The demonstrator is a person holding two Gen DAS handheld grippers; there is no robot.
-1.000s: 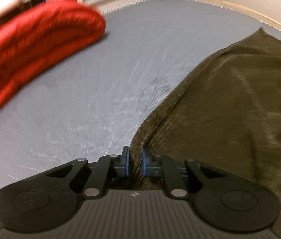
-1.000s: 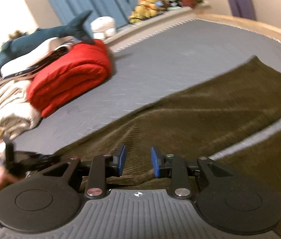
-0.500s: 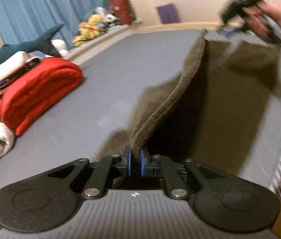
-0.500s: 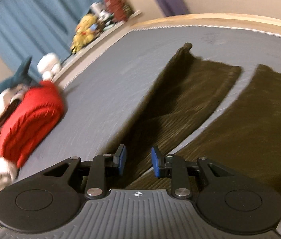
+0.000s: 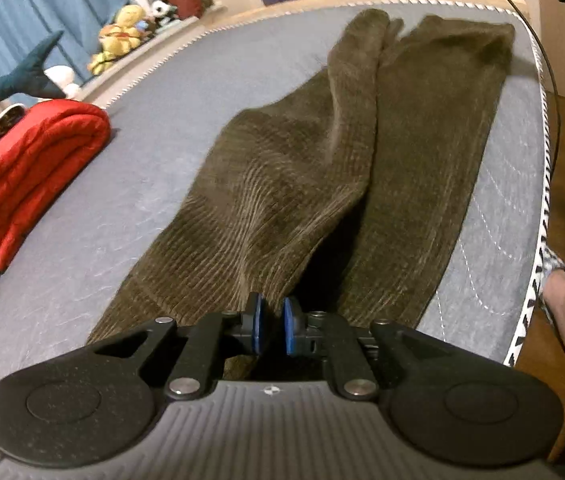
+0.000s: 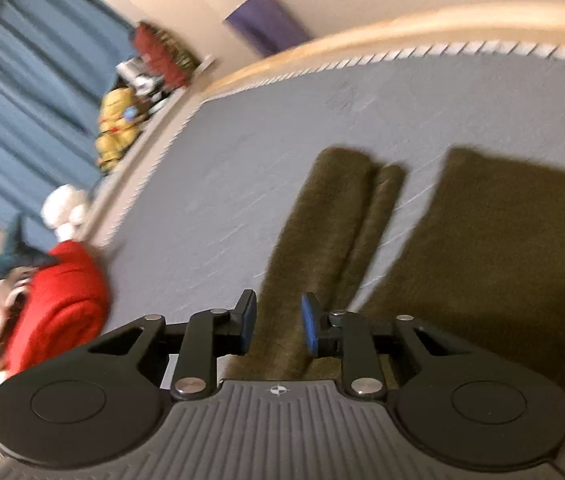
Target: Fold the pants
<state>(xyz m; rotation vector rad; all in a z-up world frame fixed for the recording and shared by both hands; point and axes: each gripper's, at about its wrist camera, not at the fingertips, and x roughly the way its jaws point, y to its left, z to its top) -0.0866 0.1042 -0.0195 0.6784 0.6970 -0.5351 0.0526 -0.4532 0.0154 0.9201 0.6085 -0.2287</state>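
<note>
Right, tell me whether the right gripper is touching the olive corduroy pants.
Apart. The right wrist view shows the right gripper open above the olive corduroy pants, nothing between its pads.
</note>
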